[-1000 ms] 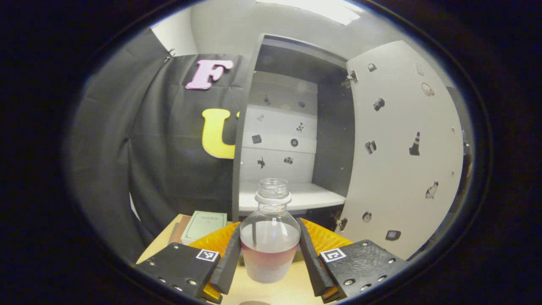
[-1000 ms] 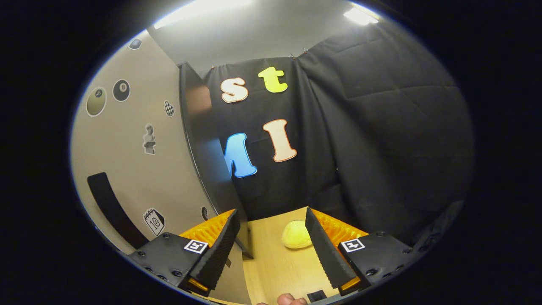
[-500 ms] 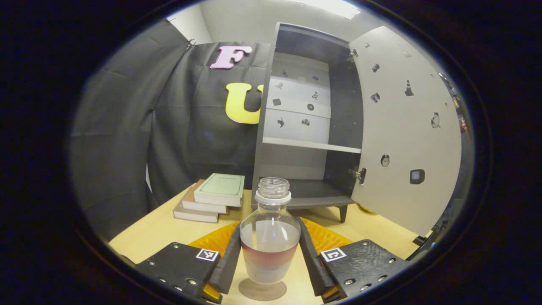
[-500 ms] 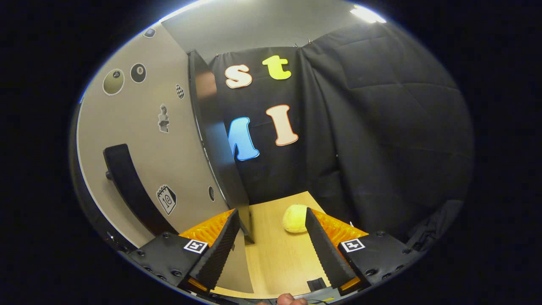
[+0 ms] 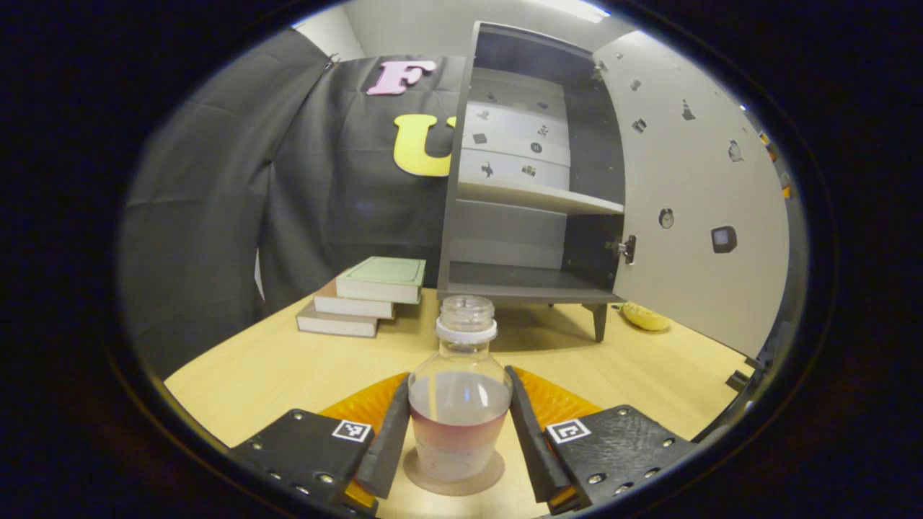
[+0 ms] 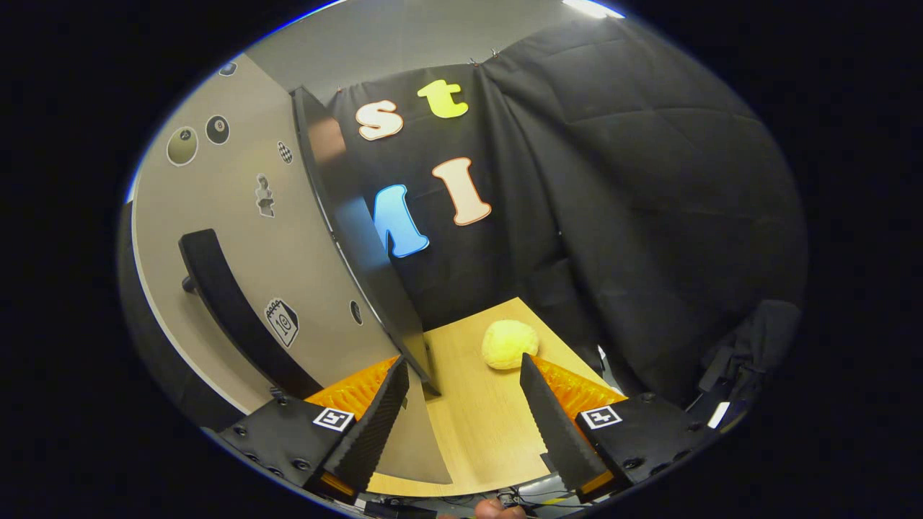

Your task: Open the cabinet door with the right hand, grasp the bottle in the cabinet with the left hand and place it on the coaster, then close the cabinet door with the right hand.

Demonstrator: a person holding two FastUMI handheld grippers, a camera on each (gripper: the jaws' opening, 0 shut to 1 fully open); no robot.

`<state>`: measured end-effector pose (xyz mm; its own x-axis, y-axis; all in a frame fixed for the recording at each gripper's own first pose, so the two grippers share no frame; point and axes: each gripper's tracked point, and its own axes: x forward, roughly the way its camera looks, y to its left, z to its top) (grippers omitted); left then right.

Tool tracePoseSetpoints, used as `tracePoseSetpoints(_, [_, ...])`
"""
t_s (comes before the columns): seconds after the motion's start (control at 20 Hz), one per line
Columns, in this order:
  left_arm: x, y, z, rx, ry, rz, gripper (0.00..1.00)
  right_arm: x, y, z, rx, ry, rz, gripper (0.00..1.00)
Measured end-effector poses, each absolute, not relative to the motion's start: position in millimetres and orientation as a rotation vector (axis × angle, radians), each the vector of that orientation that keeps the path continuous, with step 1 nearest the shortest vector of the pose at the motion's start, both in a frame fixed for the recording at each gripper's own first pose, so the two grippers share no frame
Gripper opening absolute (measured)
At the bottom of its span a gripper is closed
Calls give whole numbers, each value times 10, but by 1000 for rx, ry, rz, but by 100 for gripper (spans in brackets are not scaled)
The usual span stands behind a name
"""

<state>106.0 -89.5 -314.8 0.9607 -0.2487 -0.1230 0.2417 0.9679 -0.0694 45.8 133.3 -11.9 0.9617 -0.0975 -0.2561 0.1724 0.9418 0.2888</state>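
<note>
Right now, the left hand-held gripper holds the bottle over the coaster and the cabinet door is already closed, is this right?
Not quite. The cabinet door is wide open, as the left gripper view shows. The rest is right: the left hand-held gripper holds the bottle over the coaster.

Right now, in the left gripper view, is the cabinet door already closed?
No, the cabinet door stands swung wide open to the right, leaving the cabinet interior and its shelf exposed.

The bottle point(image 5: 460, 404), a second ago carried level with the cabinet point(image 5: 530, 194) shelf, has come down in the left tongs point(image 5: 456, 425) onto the coaster point(image 5: 453, 472) near the desk's point(image 5: 274, 367) front edge.
</note>
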Motion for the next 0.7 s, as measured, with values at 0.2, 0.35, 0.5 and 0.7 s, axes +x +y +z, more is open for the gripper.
tracePoseSetpoints(0.2, [1020, -940, -3171, -27, 146, -277, 72, 414, 1408, -124, 310, 234, -142, 98])
tracePoseSetpoints(0.35, [983, -956, -3180, -3, 155, -291, 72, 374, 1439, -152, 286, 231, -143, 98])
tracePoseSetpoints(0.5, [939, -976, -3040, 26, 148, -295, 82, 292, 1464, -134, 272, 227, -148, 98])
tracePoseSetpoints(0.7, [954, -1038, -2594, 20, 107, -334, 84, 186, 1463, -67, 260, 201, -154, 98])
